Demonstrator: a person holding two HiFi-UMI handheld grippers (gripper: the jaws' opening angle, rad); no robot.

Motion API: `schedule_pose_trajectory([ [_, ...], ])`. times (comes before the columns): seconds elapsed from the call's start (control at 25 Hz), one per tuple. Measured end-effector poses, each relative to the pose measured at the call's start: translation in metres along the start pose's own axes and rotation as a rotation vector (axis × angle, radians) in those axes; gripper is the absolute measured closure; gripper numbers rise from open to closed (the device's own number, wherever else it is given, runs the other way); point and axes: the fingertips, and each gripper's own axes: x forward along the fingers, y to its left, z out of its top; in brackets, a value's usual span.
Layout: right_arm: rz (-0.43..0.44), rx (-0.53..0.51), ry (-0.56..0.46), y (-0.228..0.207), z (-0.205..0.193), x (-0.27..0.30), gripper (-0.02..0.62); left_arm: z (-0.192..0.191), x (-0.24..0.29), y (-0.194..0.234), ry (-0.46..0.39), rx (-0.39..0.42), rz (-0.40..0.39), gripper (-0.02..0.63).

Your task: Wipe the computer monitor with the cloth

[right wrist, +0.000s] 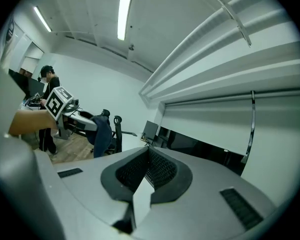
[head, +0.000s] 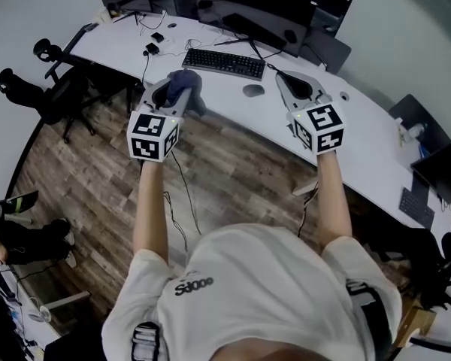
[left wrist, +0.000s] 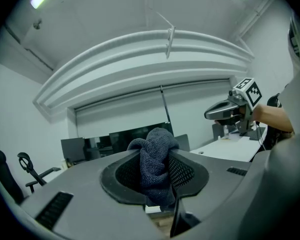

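Observation:
A dark blue-grey cloth is bunched between the jaws of my left gripper, which is shut on it above the desk's front edge. In the left gripper view the cloth fills the gap between the jaw pads. The wide dark monitor stands at the back of the white desk, well ahead of both grippers. My right gripper is held level with the left one, about a keyboard's length to its right. Its jaws meet with nothing between them.
A black keyboard and a grey mouse lie on the desk in front of the monitor. Cables and small devices sit at the desk's left end. Black office chairs stand on the wooden floor at left.

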Motion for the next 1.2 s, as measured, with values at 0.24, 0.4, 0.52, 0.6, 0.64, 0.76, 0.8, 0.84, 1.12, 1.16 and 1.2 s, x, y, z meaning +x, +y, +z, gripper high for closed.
schedule_pose_trajectory([
  [0.24,-0.008,0.025,0.013,0.033,0.009,0.033,0.592,-0.019,-0.007,0.038,-0.009,-0.009,-0.041,0.486],
  [0.4,-0.04,0.037,0.034,0.033,0.006,0.048,0.592,-0.031,0.003,0.059,0.002,-0.024,-0.066,0.486],
  [0.52,-0.049,0.054,0.054,0.02,-0.003,0.064,0.594,-0.036,0.019,0.069,0.009,-0.028,-0.08,0.486],
  [0.6,-0.054,0.051,0.055,0.004,-0.008,0.081,0.594,-0.039,0.038,0.079,0.011,-0.022,-0.08,0.486],
  [0.64,-0.054,0.05,0.052,-0.005,-0.011,0.092,0.592,-0.042,0.049,0.085,0.012,-0.022,-0.075,0.486],
  [0.76,-0.044,0.049,0.043,-0.034,-0.026,0.131,0.594,-0.053,0.087,0.108,0.029,-0.043,-0.043,0.486],
  [0.8,-0.037,0.048,0.04,-0.046,-0.029,0.146,0.592,-0.056,0.102,0.116,0.038,-0.051,-0.033,0.486],
  [0.84,-0.03,0.046,0.034,-0.058,-0.031,0.161,0.594,-0.057,0.118,0.125,0.047,-0.056,-0.026,0.486],
  [1.12,0.008,0.081,-0.012,-0.153,-0.035,0.257,0.592,-0.032,0.233,0.187,0.026,-0.089,0.038,0.486],
  [1.16,0.017,0.079,-0.015,-0.163,-0.036,0.27,0.592,-0.031,0.249,0.194,0.028,-0.09,0.046,0.486],
  [1.2,0.025,0.076,-0.016,-0.173,-0.038,0.282,0.592,-0.031,0.264,0.201,0.031,-0.09,0.053,0.486],
])
